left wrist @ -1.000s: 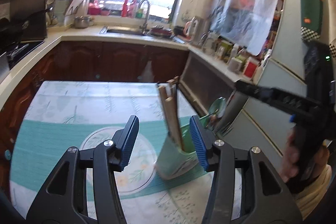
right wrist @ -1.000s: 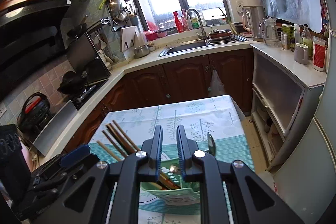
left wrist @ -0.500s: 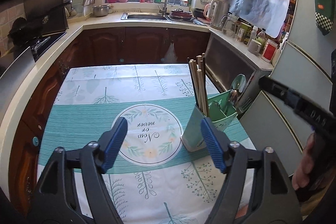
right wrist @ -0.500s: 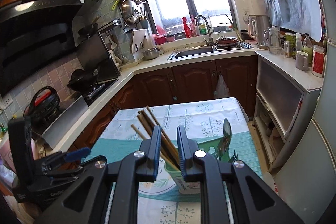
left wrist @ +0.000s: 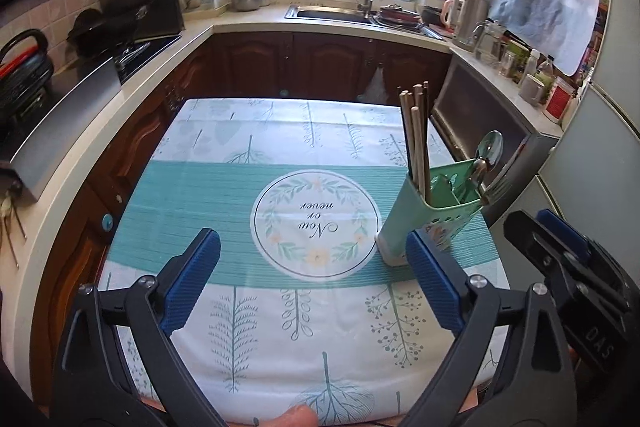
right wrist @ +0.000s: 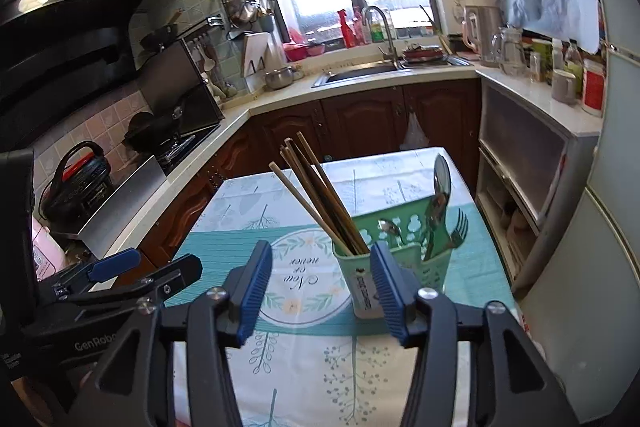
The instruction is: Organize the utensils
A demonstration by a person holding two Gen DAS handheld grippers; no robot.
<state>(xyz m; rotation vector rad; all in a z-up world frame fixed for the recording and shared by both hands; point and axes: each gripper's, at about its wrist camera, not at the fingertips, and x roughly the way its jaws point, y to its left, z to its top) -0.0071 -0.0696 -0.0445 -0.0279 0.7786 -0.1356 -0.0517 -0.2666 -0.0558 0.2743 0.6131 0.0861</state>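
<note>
On the tablecloth [left wrist: 280,327], toward its right edge, the green utensil holder [right wrist: 394,251] is seen standing upright, just beside the round printed emblem [left wrist: 316,225]. Chopsticks [right wrist: 316,195] are stowed in its near-left compartment, leaning left; a spoon [right wrist: 440,187] and a fork [right wrist: 458,227] are held in the right part, handles down. No loose utensil is visible anywhere on the cloth, so sorting is judged done or nearly done. Left gripper [left wrist: 314,281] is spread wide and opening further, nothing between the jaws. Right gripper [right wrist: 318,293] is part-open and widening, nothing gripped; the holder sits just past its right pad. What remains is judged to be withdrawal only, unless utensils lie out of view.
</note>
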